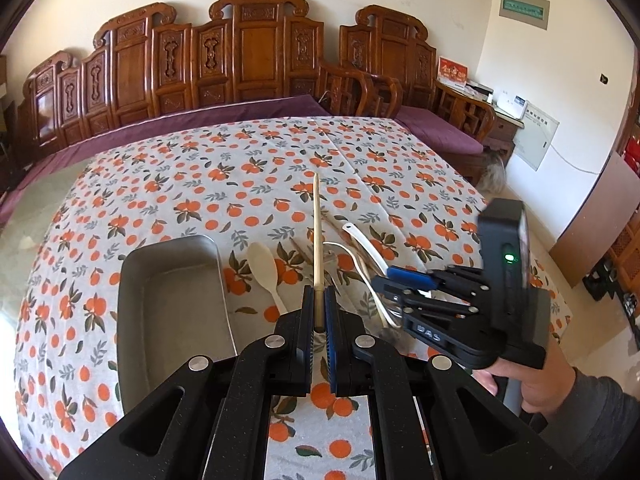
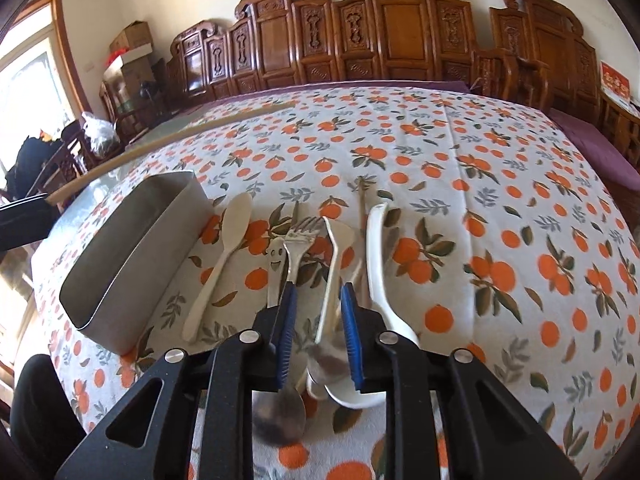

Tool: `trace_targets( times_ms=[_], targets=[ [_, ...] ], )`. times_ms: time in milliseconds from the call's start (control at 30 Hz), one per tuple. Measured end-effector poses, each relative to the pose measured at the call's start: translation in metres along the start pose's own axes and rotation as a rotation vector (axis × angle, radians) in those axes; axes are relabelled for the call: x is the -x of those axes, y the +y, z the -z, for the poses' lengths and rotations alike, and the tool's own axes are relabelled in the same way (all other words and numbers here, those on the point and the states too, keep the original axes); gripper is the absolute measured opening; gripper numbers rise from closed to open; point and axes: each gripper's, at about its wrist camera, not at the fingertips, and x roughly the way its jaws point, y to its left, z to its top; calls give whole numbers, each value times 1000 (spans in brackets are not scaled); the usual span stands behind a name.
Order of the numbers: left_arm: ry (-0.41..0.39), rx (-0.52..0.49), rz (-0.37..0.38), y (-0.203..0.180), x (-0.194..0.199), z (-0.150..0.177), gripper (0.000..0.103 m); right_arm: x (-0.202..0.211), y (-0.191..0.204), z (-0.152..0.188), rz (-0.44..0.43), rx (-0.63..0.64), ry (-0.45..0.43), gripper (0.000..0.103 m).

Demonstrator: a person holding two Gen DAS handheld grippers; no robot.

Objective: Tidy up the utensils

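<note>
1. A wooden chopstick (image 1: 316, 240) is clamped between the closed blue pads of the left gripper (image 1: 319, 312); from the grip it is pointed toward twelve o'clock, above the orange-print tablecloth (image 1: 200, 168).
2. The right gripper (image 2: 318, 312) is held partly open over the row of utensils, and nothing is pressed by its pads; a slim white utensil handle (image 2: 334, 264) is seen in the gap between them.
3. A metal tray (image 2: 132, 256) is seen at nine o'clock of the utensil row in the right wrist view, its inside bare.
4. Just beside the tray a pale wooden spoon (image 2: 224, 256) is laid.
5. At three o'clock of that spoon a smiley-cut metal spoon (image 2: 275, 264) and a fork (image 2: 301, 240) are laid, overlapping.
6. A white ceramic spoon (image 2: 378, 256) is placed at the three o'clock end of the row.
</note>
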Motion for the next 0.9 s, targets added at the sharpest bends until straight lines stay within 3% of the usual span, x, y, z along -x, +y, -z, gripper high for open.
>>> trace_targets(
  times_ms=[233,433,600,900],
  targets=[
    [-2,-5,-4,1,2,5,4,-28,4,-4,62,43,82,18],
    [-5,-1,-9,2,5,9,4,-34,9,2,129,98,98,12],
    [-13,-6,-20,4,11,11,4,-25,2,0,111,66,76,4],
    [-16,30,-70,27,20,19,4,0,-5,-9,40,-18,10,4]
  ],
)
